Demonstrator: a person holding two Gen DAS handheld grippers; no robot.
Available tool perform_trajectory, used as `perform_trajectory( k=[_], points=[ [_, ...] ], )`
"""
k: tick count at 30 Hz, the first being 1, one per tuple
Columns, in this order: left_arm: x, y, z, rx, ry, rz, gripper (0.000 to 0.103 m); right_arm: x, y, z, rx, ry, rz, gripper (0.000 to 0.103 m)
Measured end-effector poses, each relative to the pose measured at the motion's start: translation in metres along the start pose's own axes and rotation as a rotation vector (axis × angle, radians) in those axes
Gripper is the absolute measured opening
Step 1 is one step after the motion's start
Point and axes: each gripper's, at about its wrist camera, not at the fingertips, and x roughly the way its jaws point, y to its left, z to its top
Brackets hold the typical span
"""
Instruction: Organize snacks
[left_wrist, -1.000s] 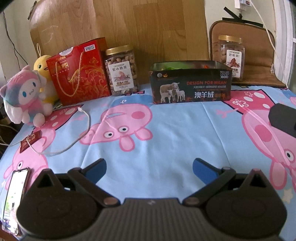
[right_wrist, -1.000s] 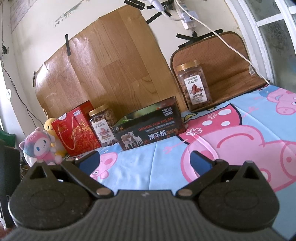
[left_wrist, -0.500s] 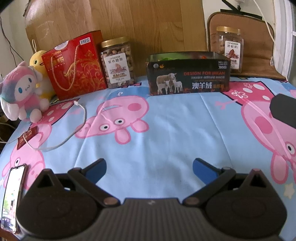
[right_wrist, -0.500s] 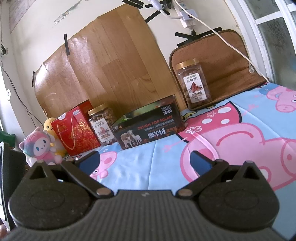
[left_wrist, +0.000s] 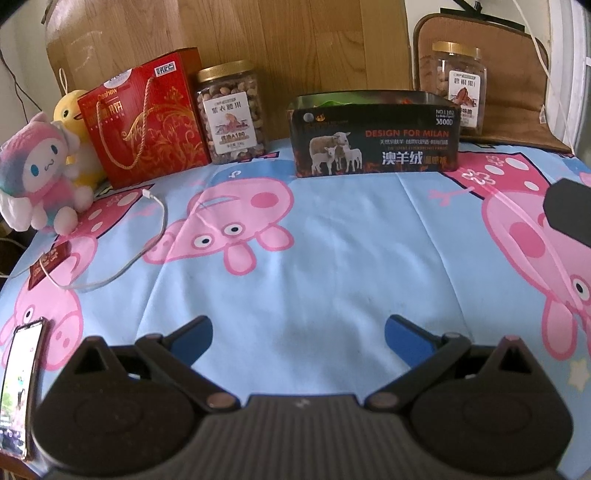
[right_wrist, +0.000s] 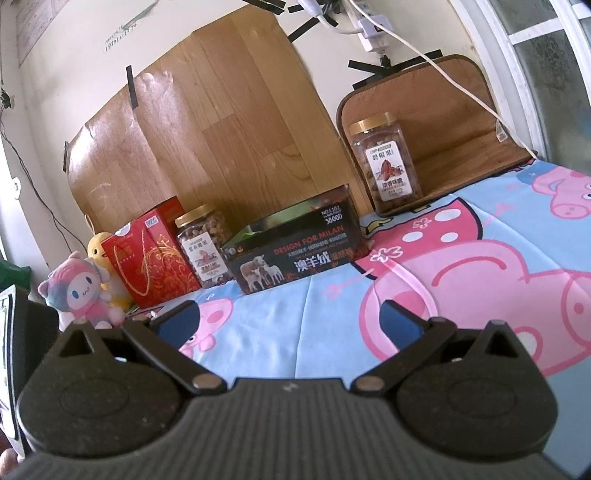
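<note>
A black open box (left_wrist: 376, 138) (right_wrist: 295, 254) printed with sheep stands at the back middle of the cartoon-pig sheet. A gold-lidded nut jar (left_wrist: 231, 112) (right_wrist: 203, 251) stands to its left beside a red gift bag (left_wrist: 144, 120) (right_wrist: 147, 258). A second nut jar (left_wrist: 458, 85) (right_wrist: 386, 162) stands to the right on a brown mat. My left gripper (left_wrist: 297, 338) is open over bare sheet, well short of the box. My right gripper (right_wrist: 290, 319) is open too, empty, further right and back from the box.
Two plush toys (left_wrist: 40, 173) (right_wrist: 83, 295) sit at the far left. A white cable (left_wrist: 122, 266) and a small red packet (left_wrist: 48, 264) lie on the left of the sheet, a phone (left_wrist: 20, 384) at the near left edge. The other gripper's black body (left_wrist: 569, 210) shows at the right edge.
The left view has tilted slightly downward then back, with the box and jars shifting a little; the right view has edged slightly closer. Both grippers stay open.
</note>
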Motion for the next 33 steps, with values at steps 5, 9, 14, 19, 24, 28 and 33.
perform_trajectory(
  k=[5, 9, 14, 19, 24, 28, 33],
  points=[
    [0.0028, 0.0007, -0.0003, -0.005, 0.015, -0.005, 0.103, 0.0013, -0.0003, -0.0024, 0.000, 0.006, 0.001, 0.103],
    [0.0035, 0.0003, -0.0005, -0.005, 0.019, -0.005, 0.103, 0.0020, -0.0009, -0.0030, 0.002, 0.011, 0.003, 0.103],
    [0.0044, -0.0001, -0.0007, -0.004, 0.024, -0.008, 0.103, 0.0021, -0.0009, -0.0026, 0.003, 0.011, 0.002, 0.103],
    [0.0047, -0.0006, -0.0013, 0.000, 0.027, -0.009, 0.103, 0.0023, -0.0013, -0.0033, 0.005, 0.013, 0.003, 0.103],
    [0.0051, -0.0015, -0.0016, 0.004, 0.029, -0.009, 0.103, 0.0025, -0.0013, -0.0030, 0.004, 0.014, 0.003, 0.103],
    [0.0066, -0.0012, -0.0017, 0.002, 0.038, -0.014, 0.103, 0.0023, -0.0012, -0.0033, 0.005, 0.014, 0.002, 0.103],
    [0.0072, -0.0009, -0.0015, 0.000, 0.043, -0.015, 0.103, 0.0024, -0.0012, -0.0031, 0.005, 0.014, 0.002, 0.103]
  ],
)
